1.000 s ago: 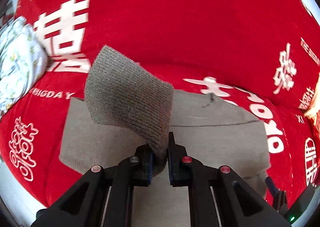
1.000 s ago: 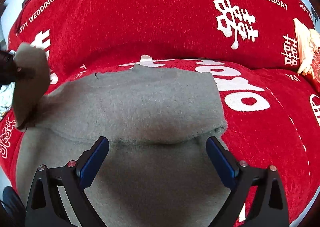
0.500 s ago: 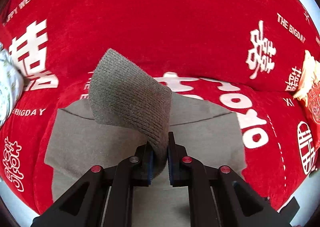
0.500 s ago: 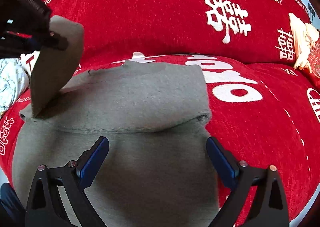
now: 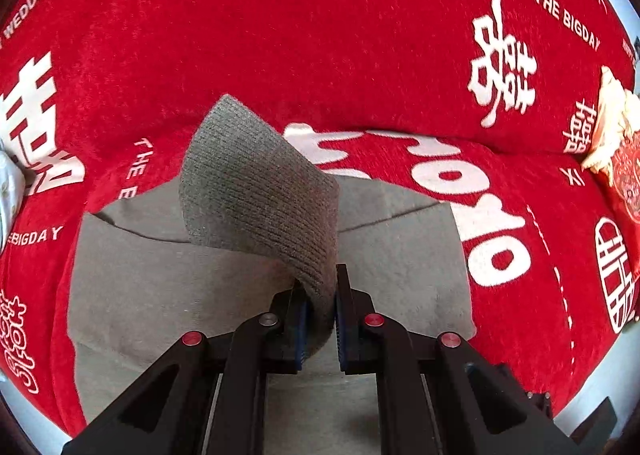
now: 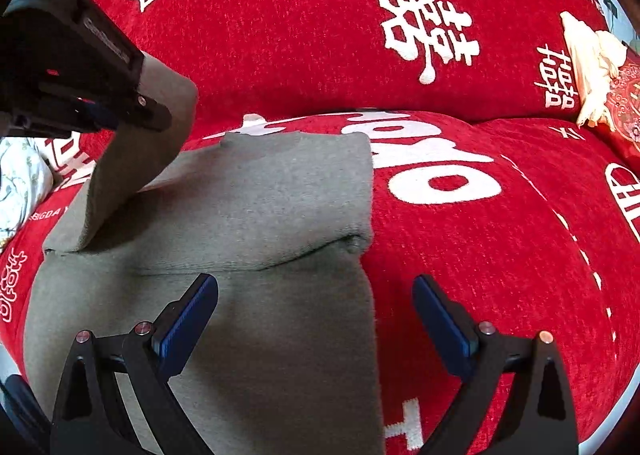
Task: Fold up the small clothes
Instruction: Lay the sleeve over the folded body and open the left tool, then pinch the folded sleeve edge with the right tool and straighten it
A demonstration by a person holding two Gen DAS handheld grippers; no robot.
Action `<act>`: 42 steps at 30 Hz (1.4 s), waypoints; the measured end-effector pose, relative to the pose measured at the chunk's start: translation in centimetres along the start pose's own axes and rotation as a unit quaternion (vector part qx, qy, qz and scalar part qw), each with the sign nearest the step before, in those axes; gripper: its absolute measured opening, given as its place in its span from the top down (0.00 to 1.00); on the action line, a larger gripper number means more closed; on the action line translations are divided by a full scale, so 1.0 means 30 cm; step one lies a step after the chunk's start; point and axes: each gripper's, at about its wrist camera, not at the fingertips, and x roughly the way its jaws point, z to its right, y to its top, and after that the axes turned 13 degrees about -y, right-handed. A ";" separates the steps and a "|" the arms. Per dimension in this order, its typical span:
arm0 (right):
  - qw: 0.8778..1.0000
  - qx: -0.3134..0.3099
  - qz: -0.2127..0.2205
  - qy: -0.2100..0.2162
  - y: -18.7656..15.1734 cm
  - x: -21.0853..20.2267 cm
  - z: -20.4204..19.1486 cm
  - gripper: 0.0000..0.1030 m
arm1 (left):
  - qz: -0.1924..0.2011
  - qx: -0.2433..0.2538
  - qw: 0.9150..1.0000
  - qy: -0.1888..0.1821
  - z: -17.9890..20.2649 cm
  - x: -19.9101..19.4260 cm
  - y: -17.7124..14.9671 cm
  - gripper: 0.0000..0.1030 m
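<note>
A grey knit sweater [image 6: 260,211] lies flat on the red sofa, its right sleeve folded across the body. My left gripper [image 5: 320,315] is shut on the ribbed cuff of the left sleeve [image 5: 260,195] and holds it raised over the sweater body [image 5: 160,287]. In the right wrist view the left gripper [image 6: 132,111] shows at the upper left with the sleeve [image 6: 132,171] hanging from it. My right gripper [image 6: 316,319] is open and empty, low over the sweater's lower right edge.
The red sofa cover [image 6: 460,235] with white lettering spreads all around the sweater. A cream and red cushion [image 6: 596,71] sits at the far right. A white floral cloth [image 6: 20,183] lies at the far left.
My left gripper has carried the raised sleeve rightward over the sweater body. My right gripper has stayed open and shifted slightly.
</note>
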 end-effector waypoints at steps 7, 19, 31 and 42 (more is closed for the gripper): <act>1.000 -0.003 0.016 -0.005 -0.006 -0.024 0.017 0.04 | -0.011 0.002 1.000 -0.023 0.003 0.074 -0.012 0.88; 1.000 0.009 0.011 -0.004 -0.041 0.001 0.064 0.04 | -0.034 -0.013 0.997 -0.066 0.004 0.195 -0.065 0.87; 1.000 0.018 0.007 -0.006 -0.051 -0.006 0.102 0.04 | -0.024 -0.052 0.991 -0.119 -0.070 0.173 -0.081 0.02; 0.999 -0.010 0.034 0.013 0.100 -0.027 -0.033 0.04 | 0.041 -0.079 0.993 -0.080 -0.351 -0.001 -0.106 0.02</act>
